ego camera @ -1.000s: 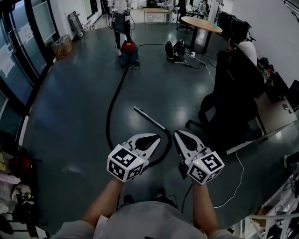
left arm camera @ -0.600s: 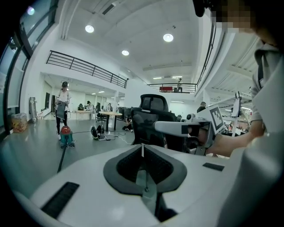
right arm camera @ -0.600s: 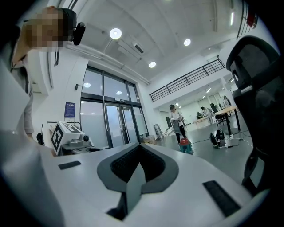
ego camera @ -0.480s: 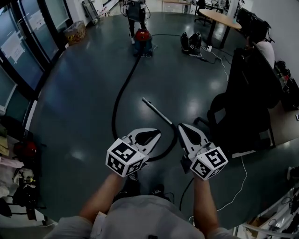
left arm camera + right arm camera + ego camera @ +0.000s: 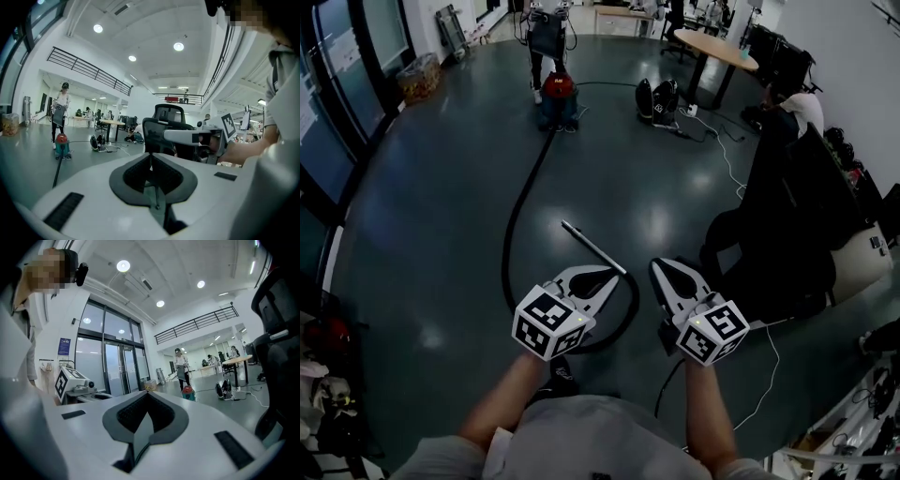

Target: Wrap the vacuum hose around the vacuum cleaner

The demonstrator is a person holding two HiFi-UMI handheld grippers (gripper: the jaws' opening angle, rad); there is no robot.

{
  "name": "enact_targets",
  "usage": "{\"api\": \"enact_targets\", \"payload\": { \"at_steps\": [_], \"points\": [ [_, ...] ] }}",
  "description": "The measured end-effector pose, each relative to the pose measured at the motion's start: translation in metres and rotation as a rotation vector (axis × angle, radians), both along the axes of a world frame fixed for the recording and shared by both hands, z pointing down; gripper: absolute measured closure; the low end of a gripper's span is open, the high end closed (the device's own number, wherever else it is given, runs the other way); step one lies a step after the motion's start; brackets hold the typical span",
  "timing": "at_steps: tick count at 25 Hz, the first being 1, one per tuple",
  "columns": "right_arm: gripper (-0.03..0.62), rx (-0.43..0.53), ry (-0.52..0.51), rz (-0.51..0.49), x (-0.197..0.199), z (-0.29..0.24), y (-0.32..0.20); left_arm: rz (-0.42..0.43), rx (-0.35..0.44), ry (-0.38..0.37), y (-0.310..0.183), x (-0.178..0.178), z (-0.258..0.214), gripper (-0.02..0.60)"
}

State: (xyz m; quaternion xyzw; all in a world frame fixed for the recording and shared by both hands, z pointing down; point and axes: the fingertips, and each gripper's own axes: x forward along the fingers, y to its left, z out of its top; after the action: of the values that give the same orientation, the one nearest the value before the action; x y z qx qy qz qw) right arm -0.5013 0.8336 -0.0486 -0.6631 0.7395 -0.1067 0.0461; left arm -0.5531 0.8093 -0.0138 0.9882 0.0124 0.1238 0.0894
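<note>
The black vacuum hose [image 5: 525,183] lies on the glossy grey floor. It runs from the red-topped vacuum cleaner [image 5: 558,94], far off at twelve o'clock, bows out toward ten, and loops back beneath the left gripper [image 5: 598,281], whose fingers are clenched on nothing. It looks like a limp, light tube that is likely to sag and slither, so it is best taken near the stiff metal wand [image 5: 592,246] at twelve o'clock of that gripper. The right gripper [image 5: 667,279] is likewise clenched and empty.
</note>
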Motion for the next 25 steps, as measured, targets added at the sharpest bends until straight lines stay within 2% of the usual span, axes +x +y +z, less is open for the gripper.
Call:
{"api": "enact_targets", "payload": {
  "at_steps": [5, 13, 20, 25],
  "points": [
    [0.590, -0.061, 0.013, 0.053, -0.008, 0.011, -0.047, 0.048, -0.043, 0.001, -0.052, -0.007, 0.013, 0.558],
    [0.591, -0.173, 0.040, 0.086, 0.010, 0.045, -0.094, 0.095, -0.114, -0.018, -0.102, 0.019, 0.053, 0.558],
    [0.590, -0.211, 0.011, 0.071, 0.060, 0.070, -0.105, 0.078, -0.134, -0.053, -0.114, 0.063, 0.076, 0.558],
    [0.590, -0.233, 0.044, -0.020, 0.118, 0.098, -0.113, 0.004, -0.117, -0.099, -0.118, 0.115, 0.098, 0.558]
  ]
}}
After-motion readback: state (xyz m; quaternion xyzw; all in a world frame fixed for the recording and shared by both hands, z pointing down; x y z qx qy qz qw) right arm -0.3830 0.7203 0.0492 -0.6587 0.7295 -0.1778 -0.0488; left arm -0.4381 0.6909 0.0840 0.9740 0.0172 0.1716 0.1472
